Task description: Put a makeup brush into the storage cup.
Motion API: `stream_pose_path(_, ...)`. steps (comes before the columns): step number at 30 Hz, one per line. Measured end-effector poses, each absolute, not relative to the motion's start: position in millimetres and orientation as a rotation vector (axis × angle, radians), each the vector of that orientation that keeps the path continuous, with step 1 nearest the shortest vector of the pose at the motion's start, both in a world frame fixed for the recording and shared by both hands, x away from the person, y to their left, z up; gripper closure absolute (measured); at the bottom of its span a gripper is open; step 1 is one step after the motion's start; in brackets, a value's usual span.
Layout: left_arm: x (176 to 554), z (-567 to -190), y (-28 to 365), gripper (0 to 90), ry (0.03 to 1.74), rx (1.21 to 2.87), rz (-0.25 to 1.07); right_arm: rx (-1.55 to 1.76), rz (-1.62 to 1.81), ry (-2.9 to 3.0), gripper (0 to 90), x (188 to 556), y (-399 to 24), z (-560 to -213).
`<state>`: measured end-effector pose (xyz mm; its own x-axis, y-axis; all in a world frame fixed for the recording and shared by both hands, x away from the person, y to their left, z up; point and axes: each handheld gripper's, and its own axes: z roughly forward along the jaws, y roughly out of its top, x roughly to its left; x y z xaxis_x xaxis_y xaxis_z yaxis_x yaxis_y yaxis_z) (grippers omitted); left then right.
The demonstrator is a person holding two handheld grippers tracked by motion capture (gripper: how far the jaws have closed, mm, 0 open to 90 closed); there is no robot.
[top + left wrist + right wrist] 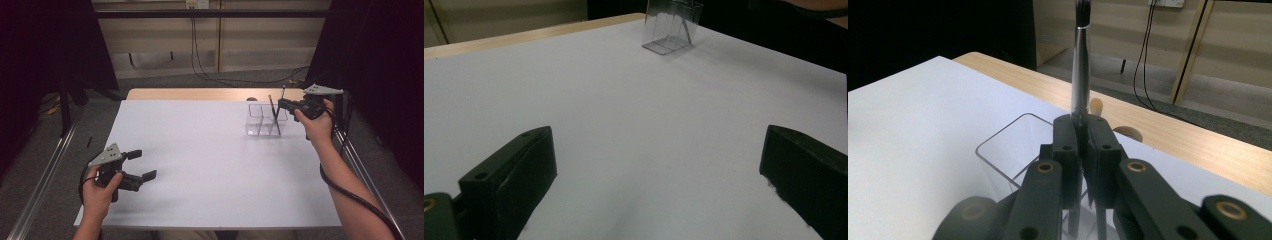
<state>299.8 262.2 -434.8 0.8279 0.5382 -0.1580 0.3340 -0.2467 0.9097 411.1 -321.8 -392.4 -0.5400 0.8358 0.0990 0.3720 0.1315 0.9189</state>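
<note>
Seemingly two pens [273, 114], one clear organizer [255, 125], two grippers.

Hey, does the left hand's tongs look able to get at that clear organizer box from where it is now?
Probably yes. The left tongs stand open, and bare white table lies between them and the clear organizer box. But the right tongs hold a pen right above it.
</note>
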Motion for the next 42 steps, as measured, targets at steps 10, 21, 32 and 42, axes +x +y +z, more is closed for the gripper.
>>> stream_pose_path(10,300.3,-435.7,262.6,1.7,0.660,1.858,0.215,1.168,1.395,1.981,84.9,410.1,-320.9,-401.4)
stream_pose_path(21,301.2,-435.5,262.5,1.7,0.653,1.866,0.211,1.178,1.452,1.927,65.3,406.7,-321.6,-402.3)
stream_pose_path(32,299.3,-434.2,262.9,1.7,0.651,1.862,0.216,1.124,1.540,1.894,35.8,395.5,-315.0,-397.4)
stream_pose_path(42,299.1,-433.4,261.3,1.7,0.655,1.856,0.220,1.061,1.562,1.901,24.8,380.5,-310.8,-395.8)
